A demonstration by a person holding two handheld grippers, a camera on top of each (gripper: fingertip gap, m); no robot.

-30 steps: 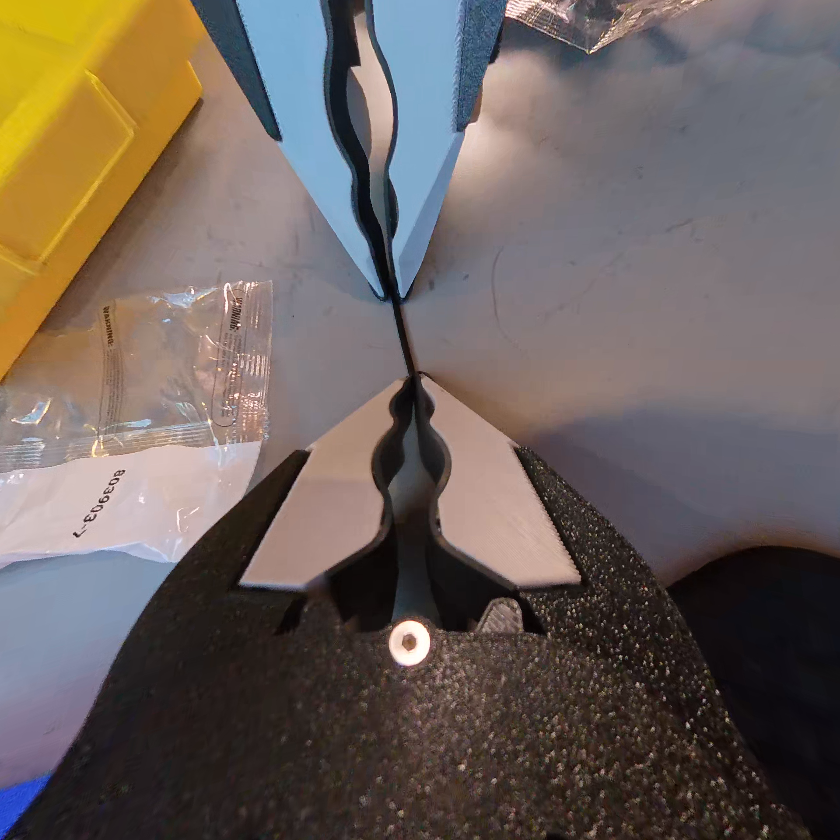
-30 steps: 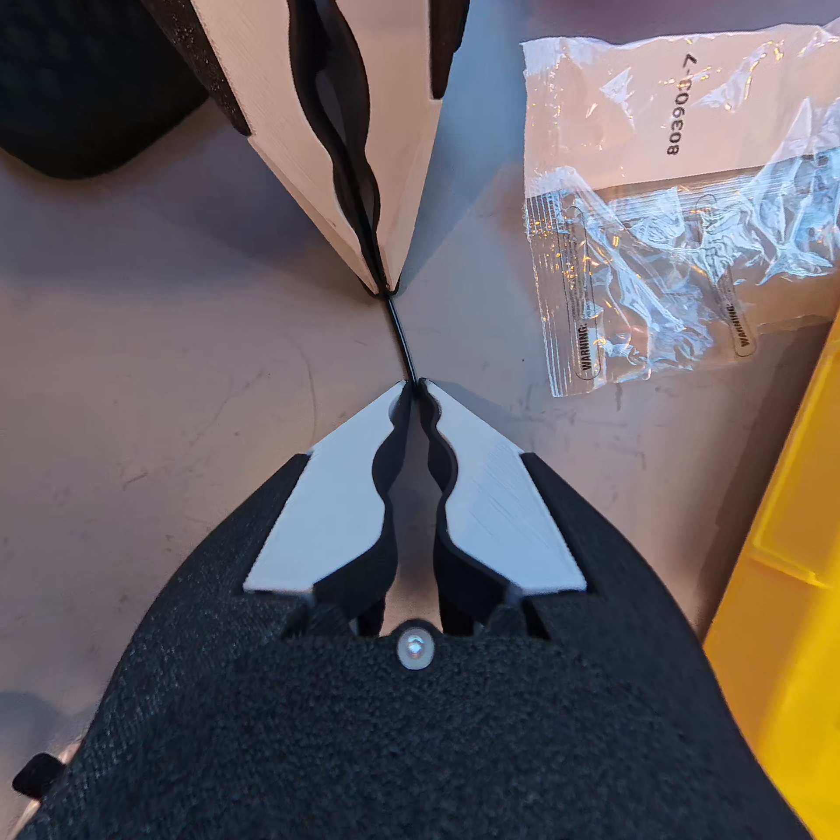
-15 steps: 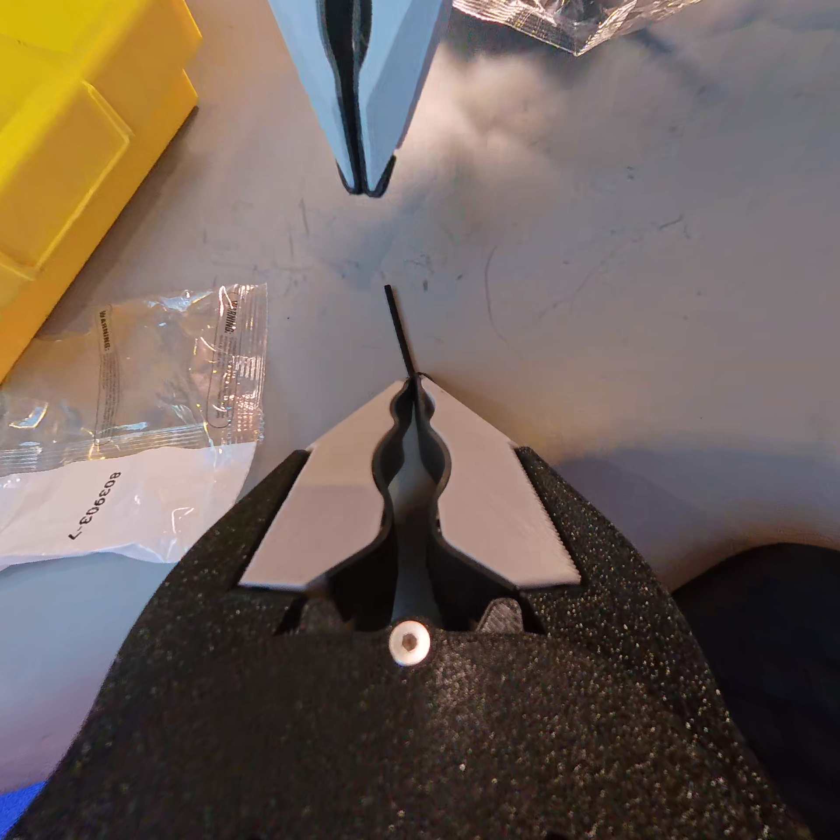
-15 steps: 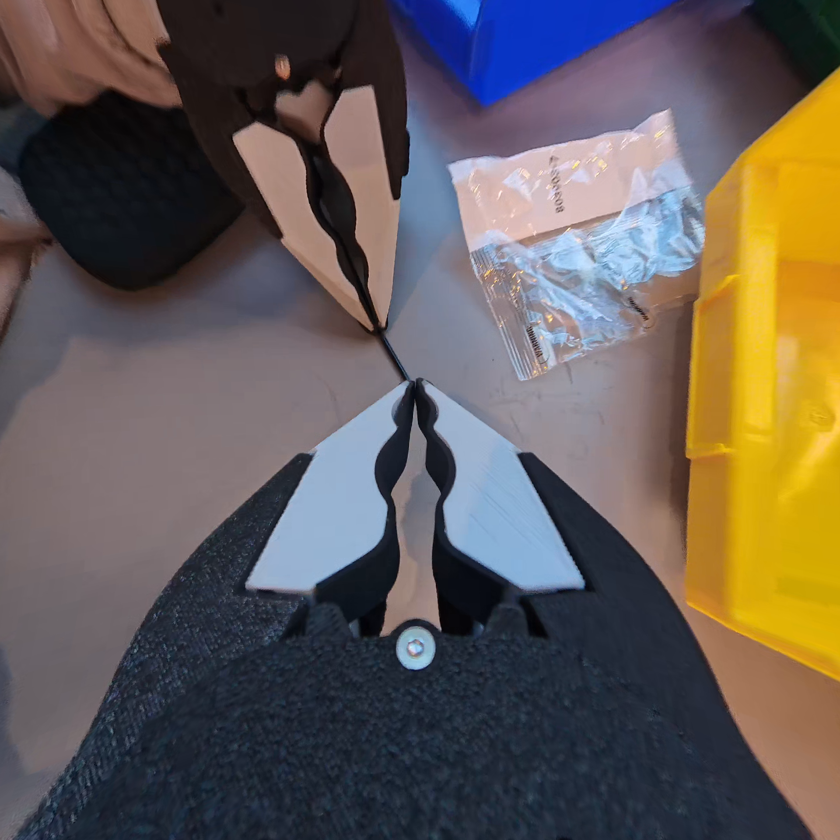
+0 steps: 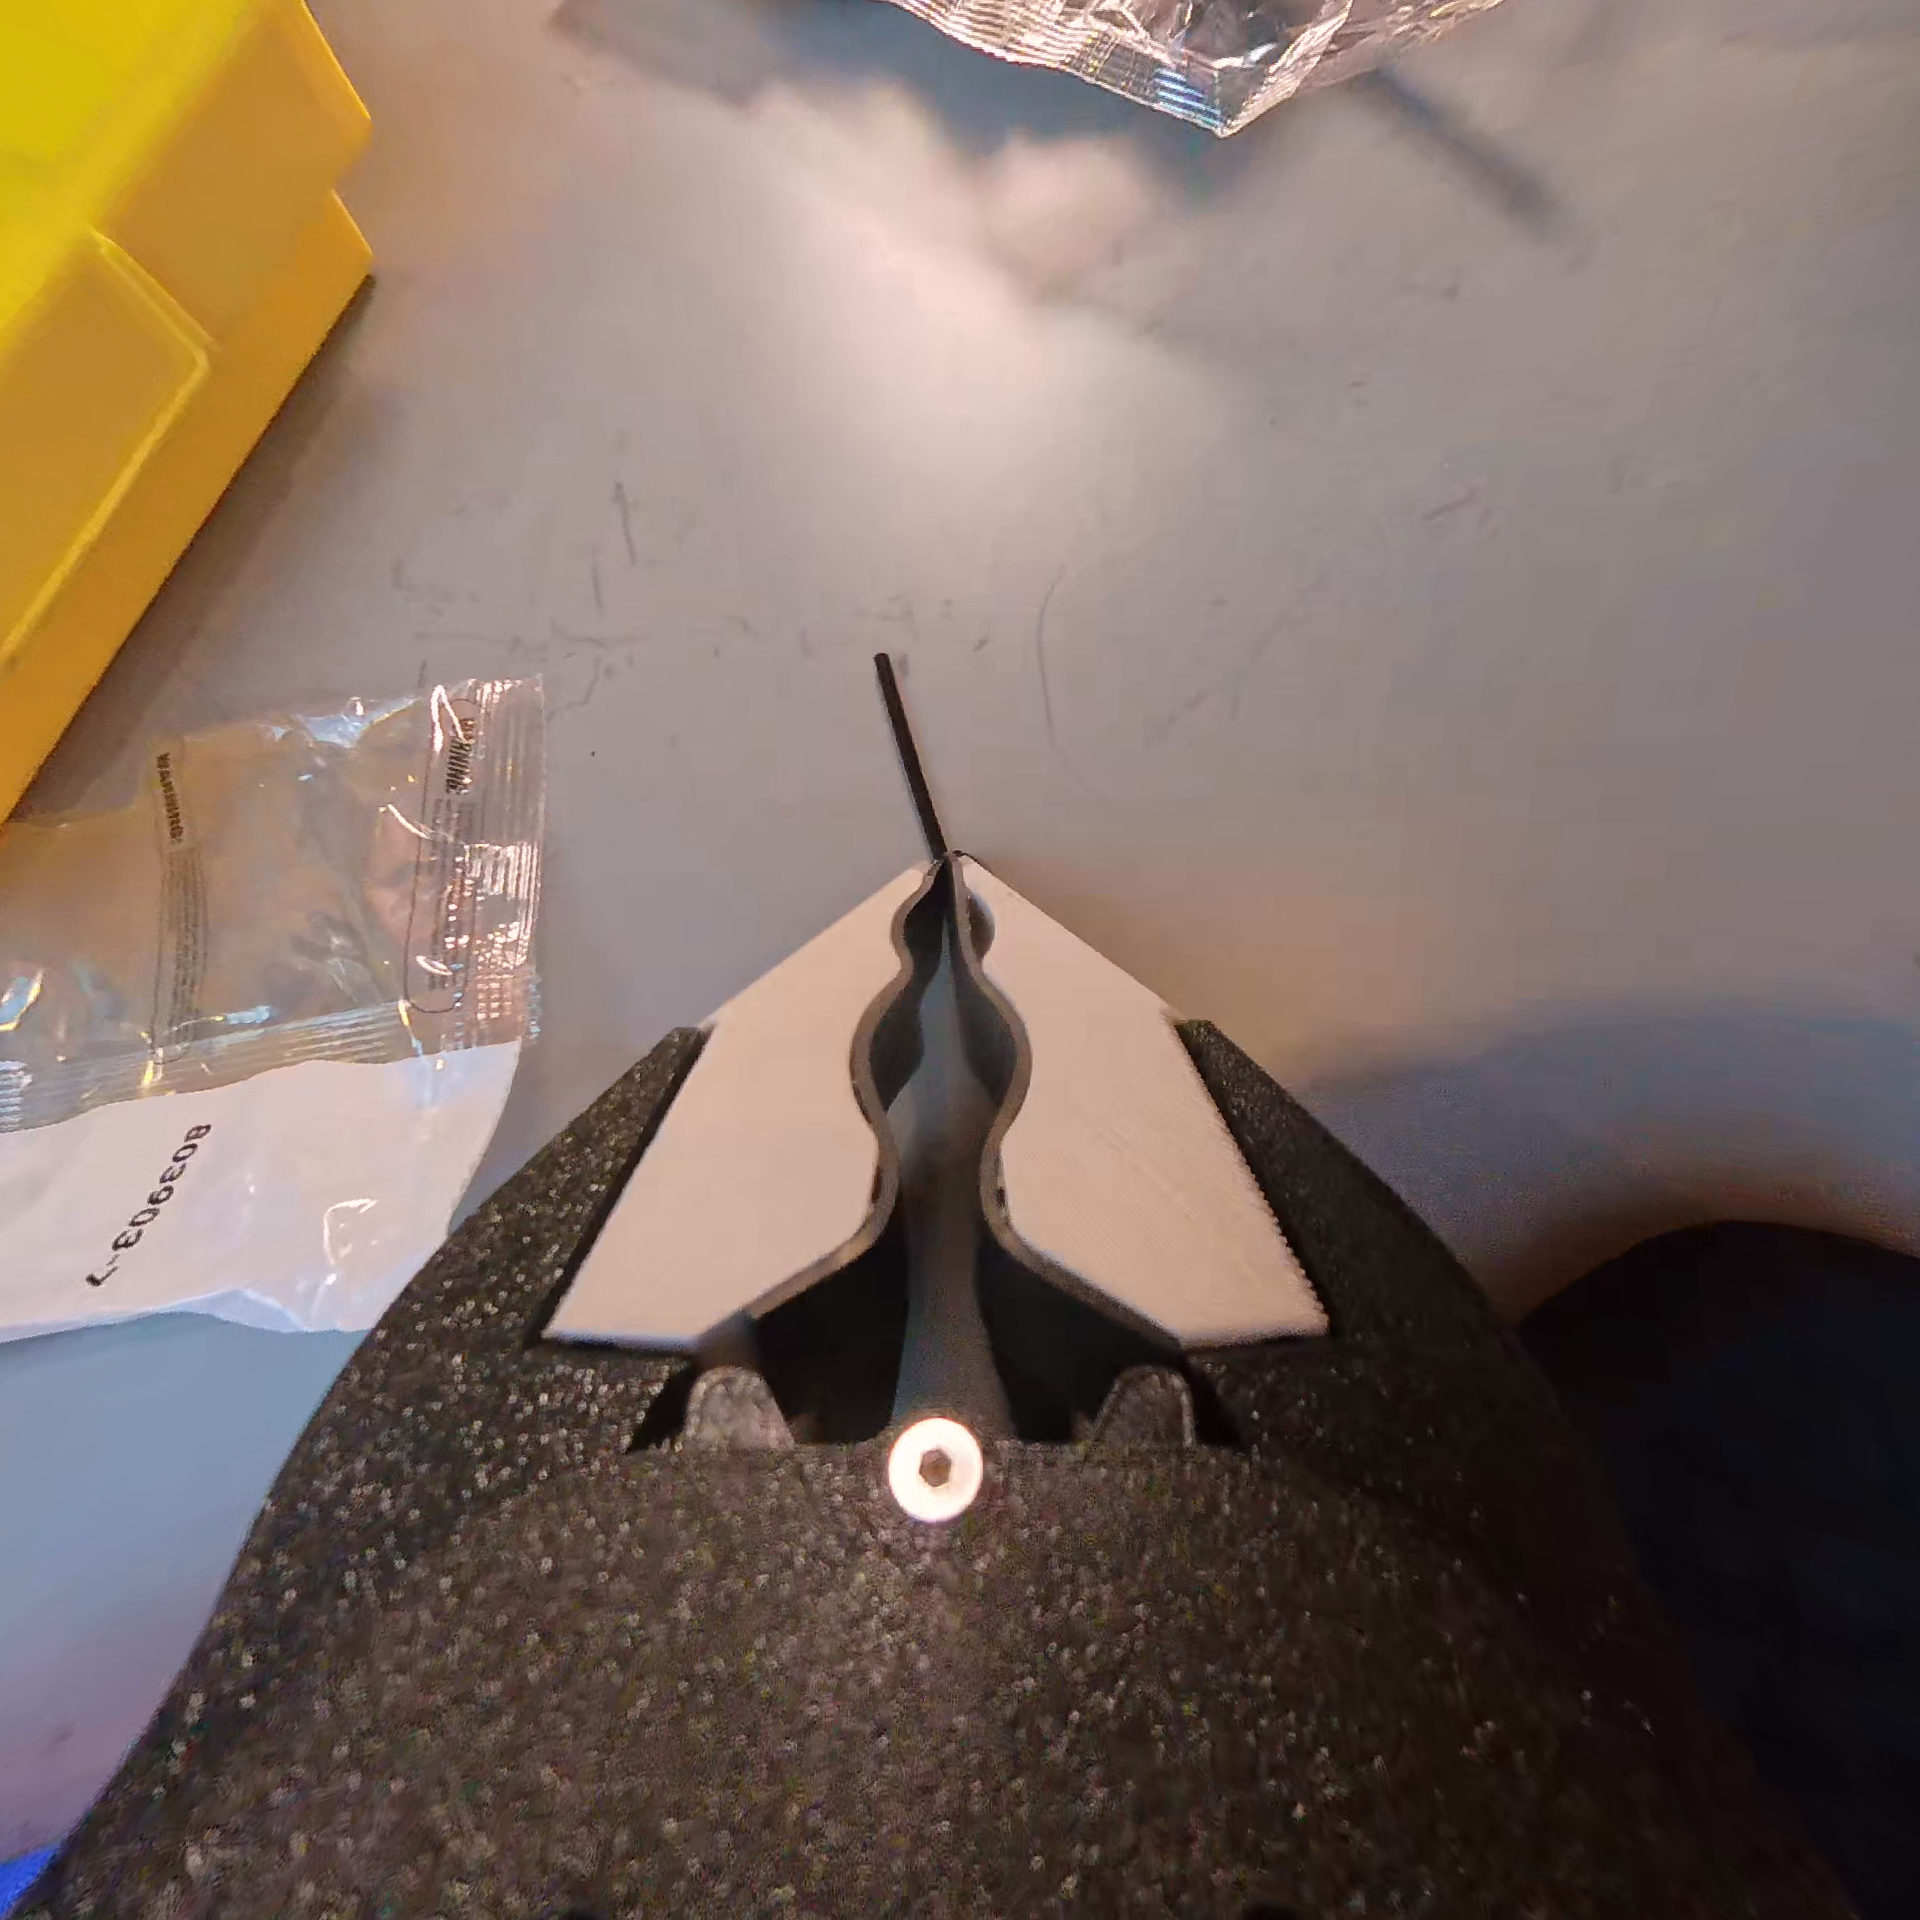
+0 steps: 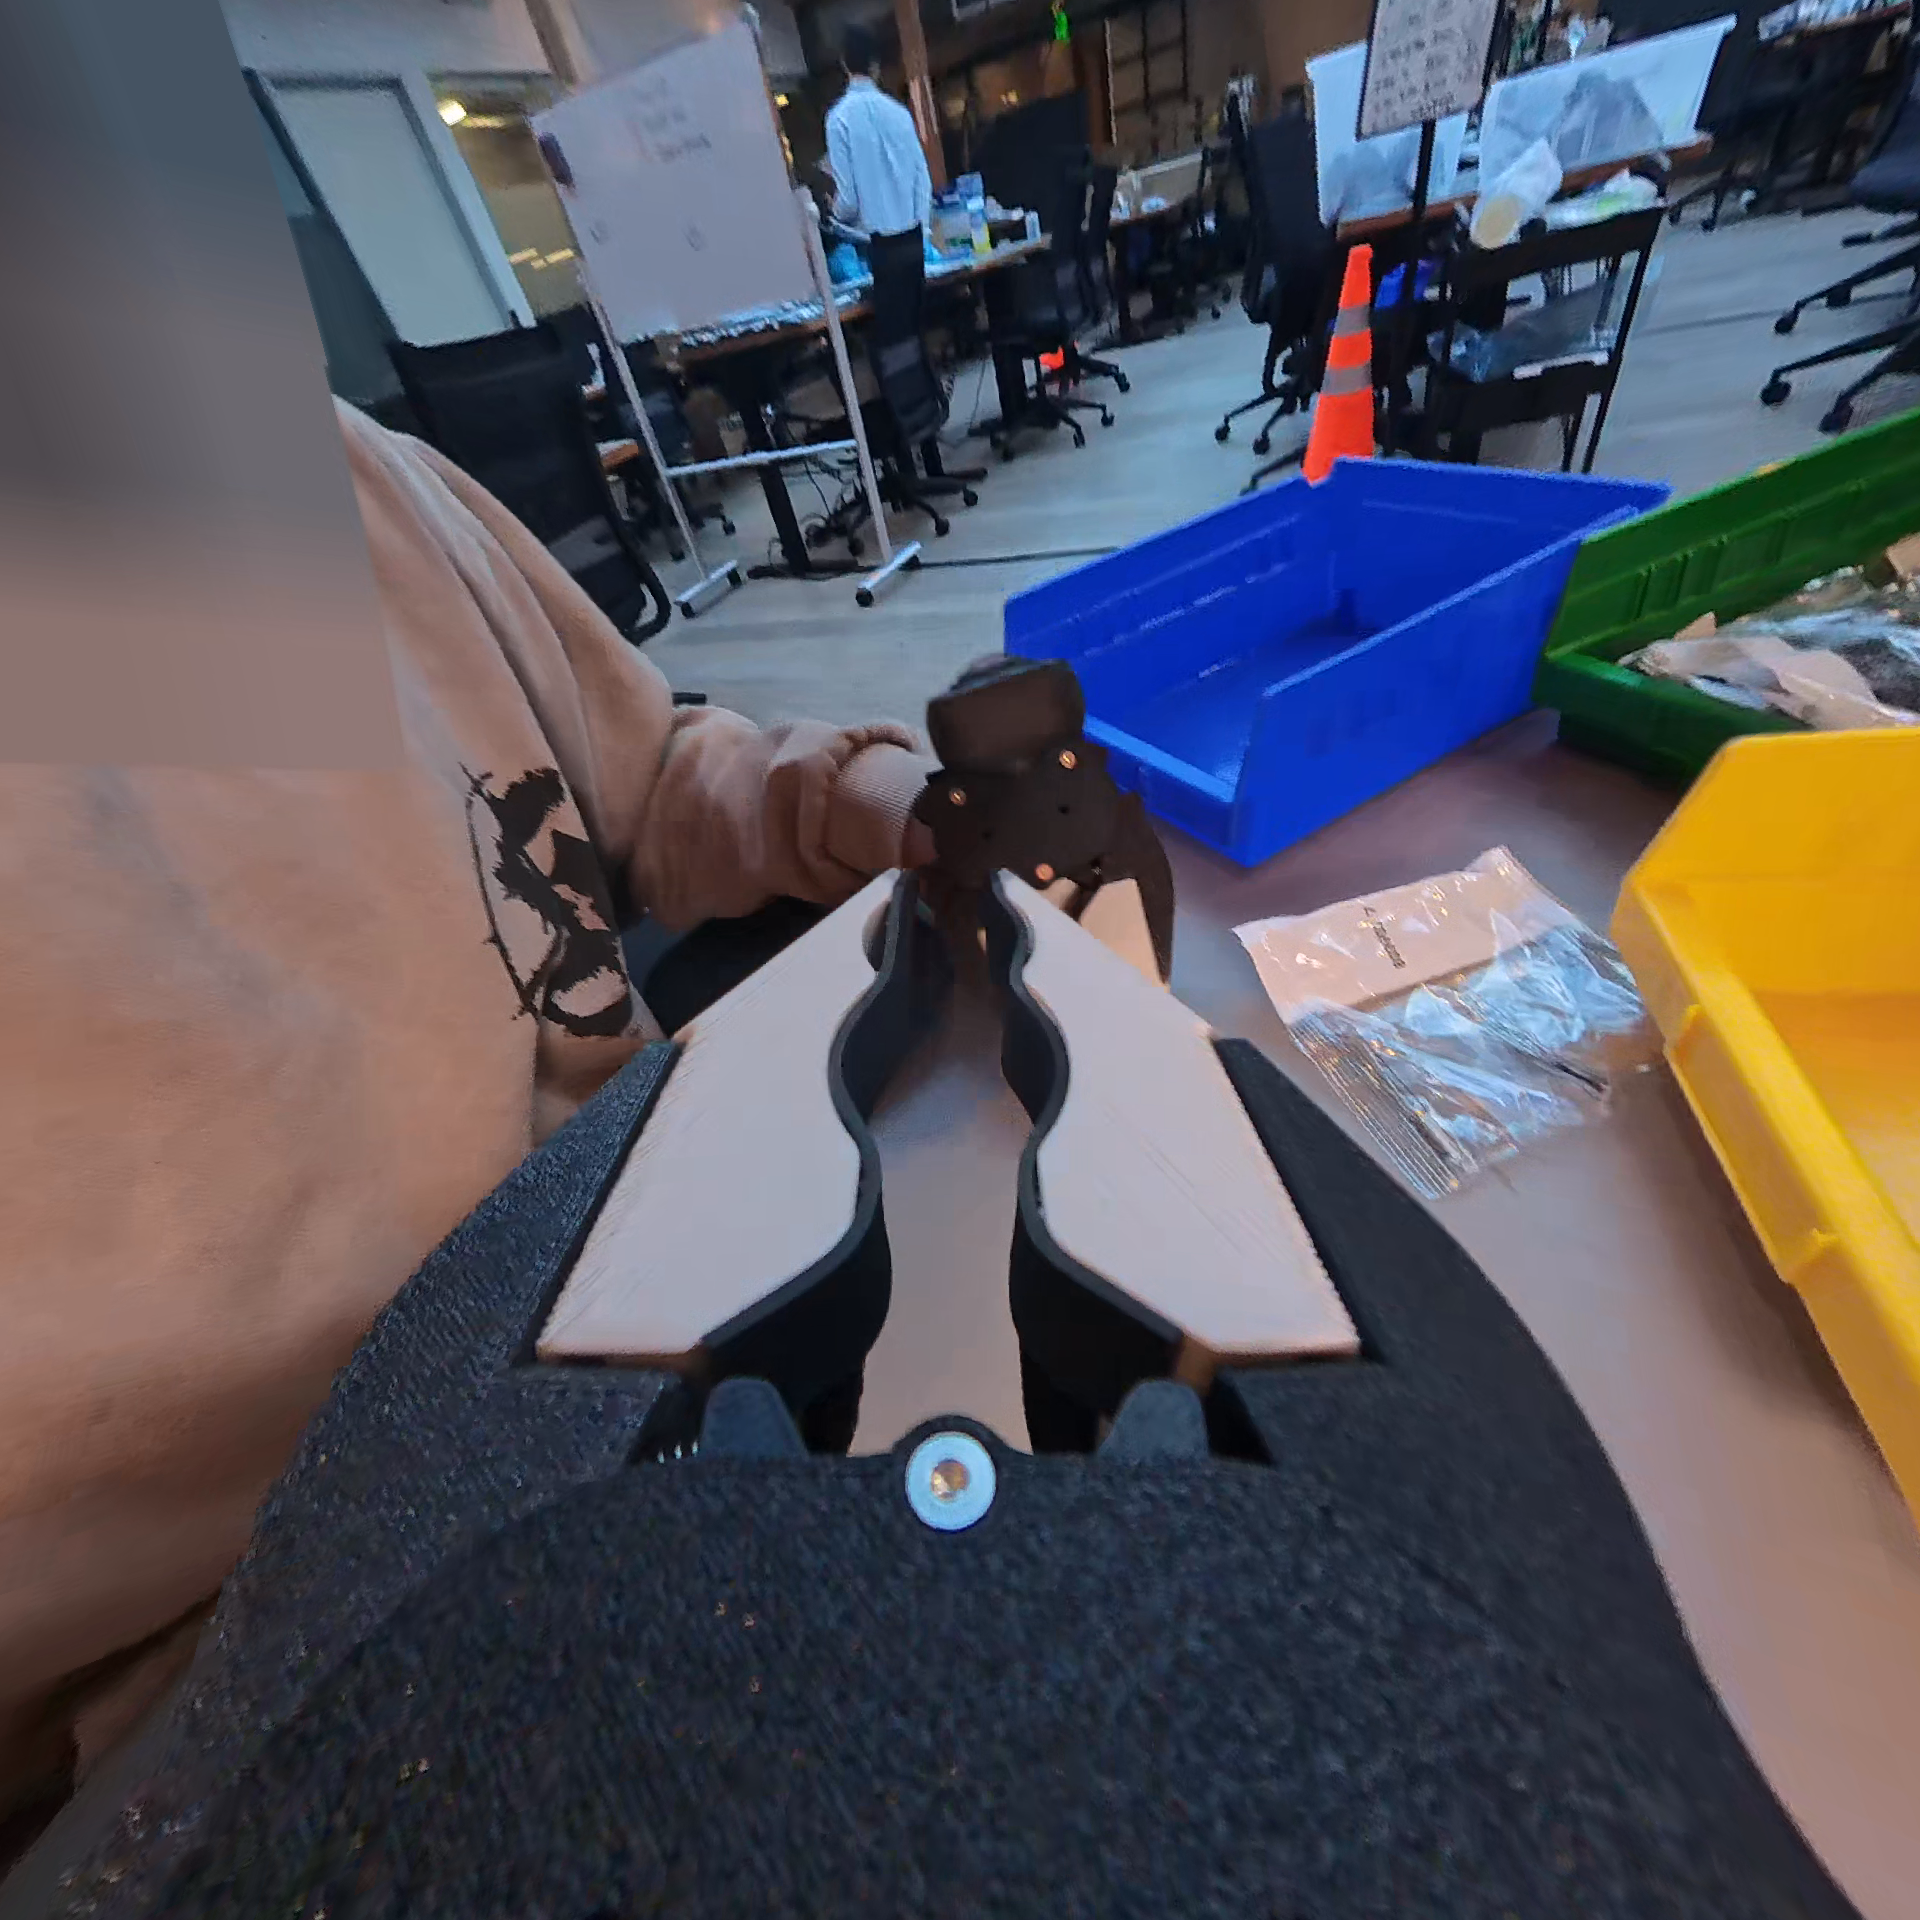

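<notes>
- One skinny black rod (image 5: pixel 912 756) is the only thing being held: it's pinched at the very tips of the left tongs (image 5: pixel 948 860) and pokes straight out ahead of them, leaning a bit left, over the grey worktop (image 5: pixel 1299 499).
- Left tongs are clenched tight on that rod, tips meeting.
- Just left of the left tongs lies a clear plastic bag (image 5: pixel 260 966) with a white label panel, flat on the worktop, not touching them.
- Farther out front-left is the corner of a yellow bin (image 5: pixel 125 312); another crinkly clear bag (image 5: pixel 1195 52) sits well ahead at the top edge.
- Right tongs (image 6: pixel 948 902) are lifted off the worktop and released, a small gap between the tips, nothing in them.
- Straight ahead of the right tongs you can see the body of the other tool, held by a person in a peach sleeve (image 6: pixel 727 810).
- To the right of the right tongs: the same clear bag, the yellow bin, then a blue bin (image 6: pixel 1299 644) and a green bin (image 6: pixel 1714 582) farther back.
</notes>
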